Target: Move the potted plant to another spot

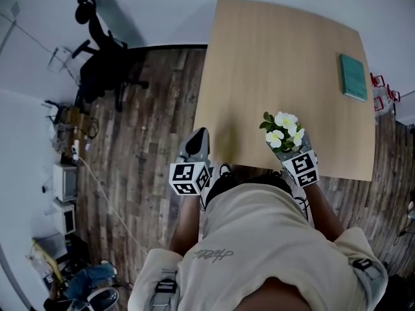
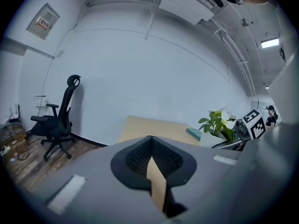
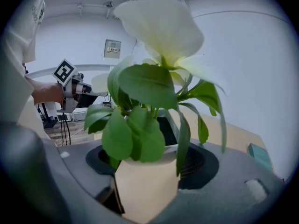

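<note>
**Potted plant, small, white flowers, pale pot: in carriage**

The potted plant [image 1: 283, 129] is riding in the right gripper [image 1: 286, 149] over the table's [image 1: 279, 57] near edge. The jaws are standing wide, clamping the pot [image 3: 145, 190] by its sides. It is probably light, stiff and rather slick. The petals and leaves would bruise, so the pot is the place to grip. The left gripper [image 1: 197, 142] is hanging closed and empty by the table's near left corner.

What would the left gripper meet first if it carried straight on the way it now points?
Most likely the wooden table, though depth is unclear; nothing closer shows ahead of the left gripper.
</note>
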Available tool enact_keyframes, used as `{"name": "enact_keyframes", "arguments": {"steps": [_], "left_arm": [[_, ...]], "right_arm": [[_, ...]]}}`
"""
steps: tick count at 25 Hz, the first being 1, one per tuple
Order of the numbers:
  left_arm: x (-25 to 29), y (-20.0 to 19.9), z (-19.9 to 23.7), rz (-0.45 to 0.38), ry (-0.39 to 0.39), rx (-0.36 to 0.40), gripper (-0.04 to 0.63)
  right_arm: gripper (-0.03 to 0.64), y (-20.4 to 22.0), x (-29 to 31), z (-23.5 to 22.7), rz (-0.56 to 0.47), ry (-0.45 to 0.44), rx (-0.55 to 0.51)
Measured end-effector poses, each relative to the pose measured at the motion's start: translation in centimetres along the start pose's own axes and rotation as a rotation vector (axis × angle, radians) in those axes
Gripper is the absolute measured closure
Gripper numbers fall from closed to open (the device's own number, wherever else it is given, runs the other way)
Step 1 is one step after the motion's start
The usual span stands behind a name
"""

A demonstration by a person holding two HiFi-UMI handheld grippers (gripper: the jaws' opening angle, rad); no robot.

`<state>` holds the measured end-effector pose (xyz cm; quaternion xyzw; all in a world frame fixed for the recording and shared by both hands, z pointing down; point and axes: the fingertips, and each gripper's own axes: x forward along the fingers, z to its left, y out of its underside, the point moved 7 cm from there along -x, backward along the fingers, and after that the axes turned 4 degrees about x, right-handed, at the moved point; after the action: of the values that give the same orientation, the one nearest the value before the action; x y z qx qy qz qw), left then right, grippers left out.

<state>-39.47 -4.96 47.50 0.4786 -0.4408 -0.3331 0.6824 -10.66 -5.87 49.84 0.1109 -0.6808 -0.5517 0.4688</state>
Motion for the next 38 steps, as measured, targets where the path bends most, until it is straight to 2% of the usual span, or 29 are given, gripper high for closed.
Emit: {"name": "enact_keyframes", "arguments": {"steps": [5,11,15,25,31,38], "left_arm": [[0.0,1.0,3.1,0.025,0.033,-0.012,0.578],[-0.1,0.8,6.1,0.042,0.061,0.010,0.578],[-0.5,1.4,8.2,0.075,0.060,0.000,0.578],[0.0,1.3,10.1,0.103,0.077,-0.032,0.578],[0.7,1.5,11.0,0.114,0.081,-0.047,0.578],[0.7,2.7,11.6,0.152,0.080,-0.066,0.578]], "right_arm": [[0.282,-0.8,2.3,2.8,0.012,0.000,0.007],[0.282,-1.9,6.1,6.0,0.027,-0.028,-0.009],[0.282,-2.0,9.4,7.9,0.030,-0.056,0.001],[0.282,-0.9,15.2,9.0,0.095,-0.121,0.003],[0.282,0.0,18.5,8.7,0.133,-0.130,0.024],[0.282,0.9,22.5,8.4,0.186,-0.134,-0.011]]}}
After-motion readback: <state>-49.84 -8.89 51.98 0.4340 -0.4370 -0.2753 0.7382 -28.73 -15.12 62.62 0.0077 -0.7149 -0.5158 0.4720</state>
